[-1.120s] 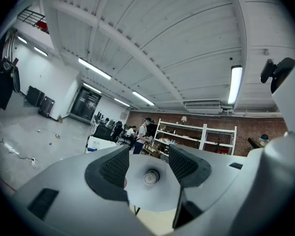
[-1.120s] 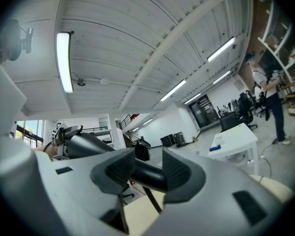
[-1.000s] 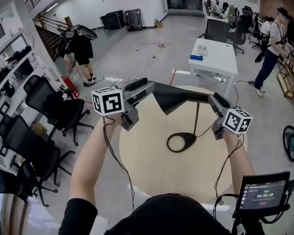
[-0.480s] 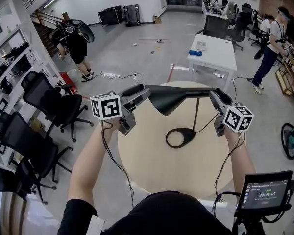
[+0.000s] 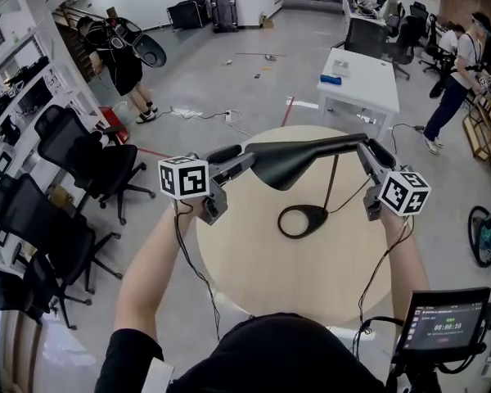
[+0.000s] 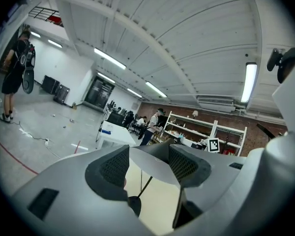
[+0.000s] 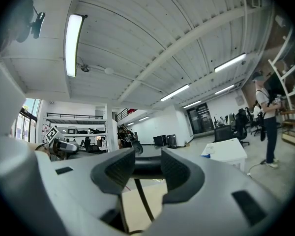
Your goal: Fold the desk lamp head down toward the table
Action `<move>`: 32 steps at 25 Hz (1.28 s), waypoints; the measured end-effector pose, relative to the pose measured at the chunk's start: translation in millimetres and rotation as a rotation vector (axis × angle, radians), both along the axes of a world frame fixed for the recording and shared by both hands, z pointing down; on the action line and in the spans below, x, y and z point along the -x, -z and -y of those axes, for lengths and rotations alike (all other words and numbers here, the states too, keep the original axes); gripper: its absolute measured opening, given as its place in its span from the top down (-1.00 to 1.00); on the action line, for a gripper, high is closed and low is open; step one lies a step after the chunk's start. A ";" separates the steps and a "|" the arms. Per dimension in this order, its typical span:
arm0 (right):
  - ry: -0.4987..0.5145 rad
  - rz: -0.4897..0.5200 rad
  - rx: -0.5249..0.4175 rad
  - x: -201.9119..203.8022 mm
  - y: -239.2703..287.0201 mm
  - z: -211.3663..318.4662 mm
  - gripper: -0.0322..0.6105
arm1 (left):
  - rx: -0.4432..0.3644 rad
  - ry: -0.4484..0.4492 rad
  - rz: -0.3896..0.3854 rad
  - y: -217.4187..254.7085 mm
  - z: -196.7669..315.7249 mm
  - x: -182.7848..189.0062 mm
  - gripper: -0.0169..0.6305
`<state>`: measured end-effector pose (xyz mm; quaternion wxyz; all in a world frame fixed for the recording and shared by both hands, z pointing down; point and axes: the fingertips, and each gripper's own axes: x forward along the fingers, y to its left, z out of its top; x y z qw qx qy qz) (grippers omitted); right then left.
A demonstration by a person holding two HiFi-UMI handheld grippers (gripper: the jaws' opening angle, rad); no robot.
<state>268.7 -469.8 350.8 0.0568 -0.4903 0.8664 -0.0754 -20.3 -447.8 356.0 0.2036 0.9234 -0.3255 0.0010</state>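
A black desk lamp stands on the round wooden table [image 5: 254,268]: a ring base [image 5: 304,220], a thin stem [image 5: 334,178], and a long arm [image 5: 340,142] ending in a cone head [image 5: 288,162]. My left gripper [image 5: 244,159] is shut on the head's left edge; in the left gripper view the head [image 6: 152,157] sits between the pads. At the arm's right end, above the stem, my right gripper [image 5: 368,148] is shut on the arm. The right gripper view shows that arm [image 7: 147,167] clamped crosswise. Arm and head lie roughly level.
Black office chairs [image 5: 90,170] stand left of the table. A white desk [image 5: 360,84] is beyond it, with people at the far left and right. A small screen [image 5: 442,322] sits at the lower right. Cables hang from both grippers.
Both grippers keep their hold on the lamp. The arm's right end and my right gripper have shifted slightly right and up in the view; the arm looks straighter now.
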 end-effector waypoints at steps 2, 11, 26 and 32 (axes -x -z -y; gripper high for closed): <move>-0.003 0.000 0.000 -1.5 1.6 0.2 0.39 | 0.021 0.004 -0.007 -9.2 -0.3 -0.4 0.16; -0.032 -0.037 -0.014 -12.7 7.2 2.1 0.39 | 0.055 0.010 0.021 -42.0 -3.1 -8.0 0.16; -0.033 -0.071 0.001 -17.9 12.9 10.5 0.39 | 0.136 0.036 -0.054 -78.5 -4.8 -14.8 0.16; -0.026 -0.089 0.010 -19.3 12.7 13.6 0.39 | 0.154 0.056 -0.064 -91.8 -8.0 -19.5 0.16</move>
